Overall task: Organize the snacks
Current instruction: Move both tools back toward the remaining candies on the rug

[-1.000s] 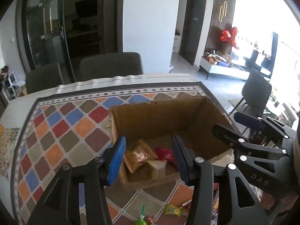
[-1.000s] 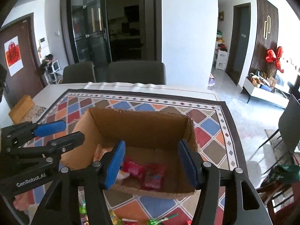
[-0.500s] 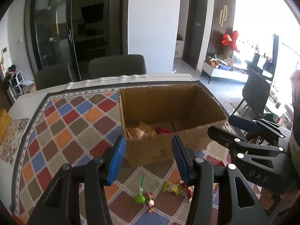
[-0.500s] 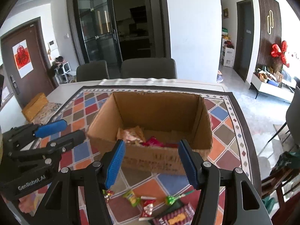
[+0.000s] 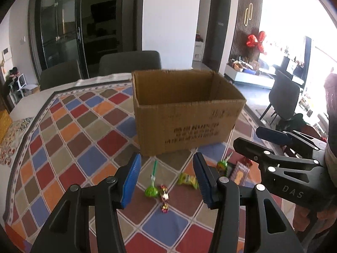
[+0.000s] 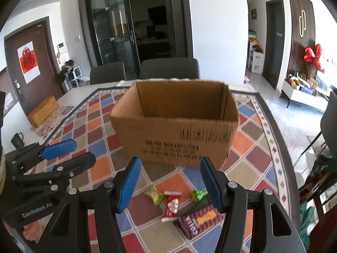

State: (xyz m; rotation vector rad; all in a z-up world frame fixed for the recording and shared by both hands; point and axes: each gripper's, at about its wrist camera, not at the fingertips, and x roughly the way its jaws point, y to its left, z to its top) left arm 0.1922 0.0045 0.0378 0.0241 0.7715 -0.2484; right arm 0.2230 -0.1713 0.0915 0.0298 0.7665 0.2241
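Jaws stand parted and empty on both the left gripper point(image 5: 166, 177) and the right gripper point(image 6: 169, 181), poised above loose snacks on the bench point(image 5: 69, 139): a green lollipop point(image 5: 152, 189), a yellow packet point(image 6: 154, 195), a red wrapper point(image 6: 171, 205) and a maroon snack box point(image 6: 199, 218). Just beyond them sits the open cardboard box point(image 6: 174, 135) on the patterned cloth.

You see a brown box point(image 6: 174, 135) mid-frame, a diamond-chequered red, blue, orange cloth point(image 6: 248, 147), and blue-padded black tongs point(image 6: 170, 182) below.
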